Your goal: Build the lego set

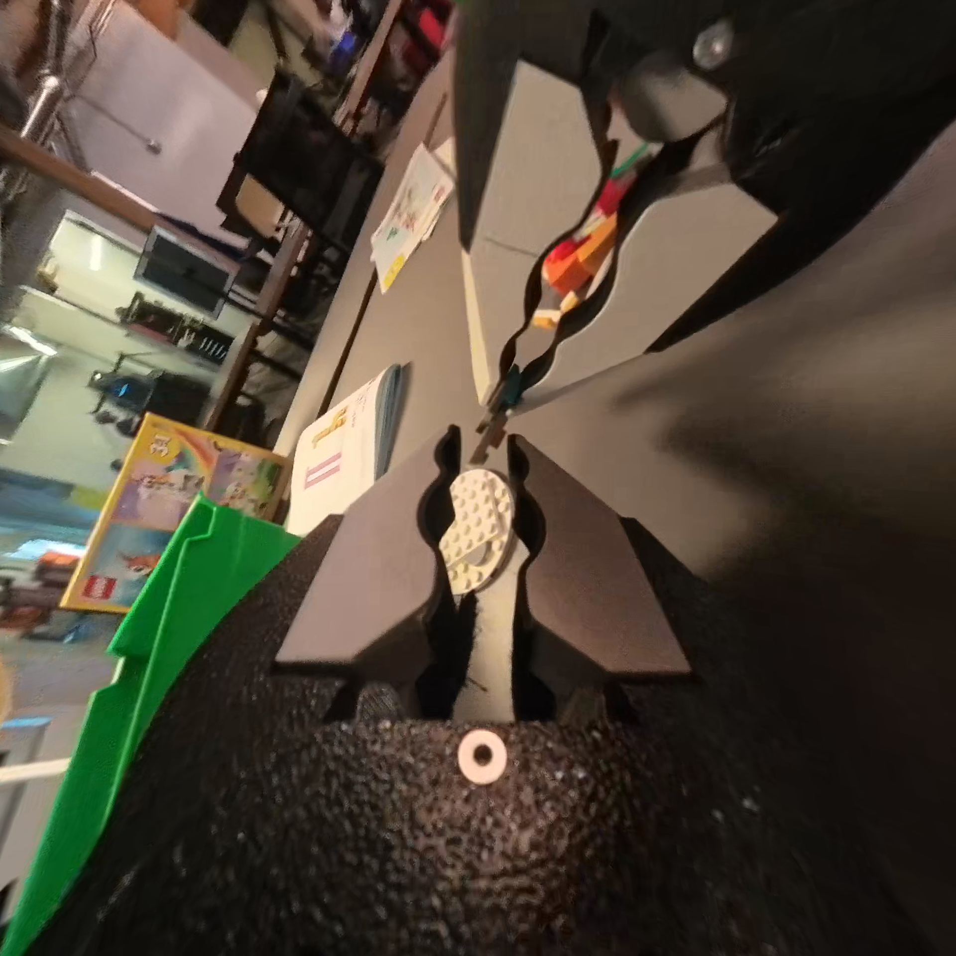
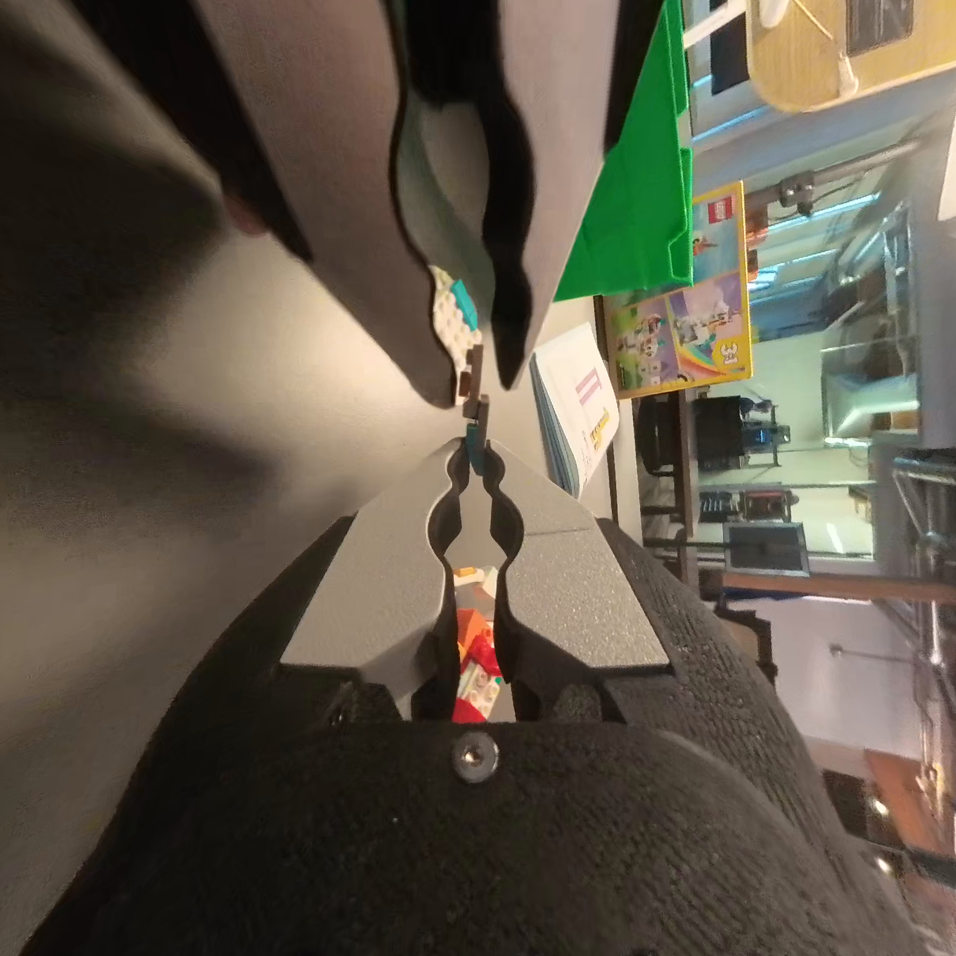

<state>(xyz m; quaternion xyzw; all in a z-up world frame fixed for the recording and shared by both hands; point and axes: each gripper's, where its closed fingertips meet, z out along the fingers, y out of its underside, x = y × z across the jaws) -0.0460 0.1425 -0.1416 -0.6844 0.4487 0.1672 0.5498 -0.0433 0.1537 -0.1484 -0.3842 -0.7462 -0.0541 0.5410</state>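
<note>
The two grippers meet tip to tip over the grey tabletop (image 1: 750,414), so no gap is left between them: a thin chain of brown and teal toy-brick pieces (image 1: 499,414) bridges the tips of the left gripper (image 1: 483,439) and the right gripper (image 2: 475,447). A round white studded plate (image 1: 478,527) fills the throat between the left fingers. Beside the left gripper, a bright green plastic bin (image 1: 155,646) stands close against its body, with a white open booklet (image 1: 346,455) and a yellow toy box (image 1: 170,507) beyond it. On the opposite side the tabletop lies bare and shadowed. A heap of orange, red and white bricks (image 2: 476,652) sits under the right gripper.
</note>
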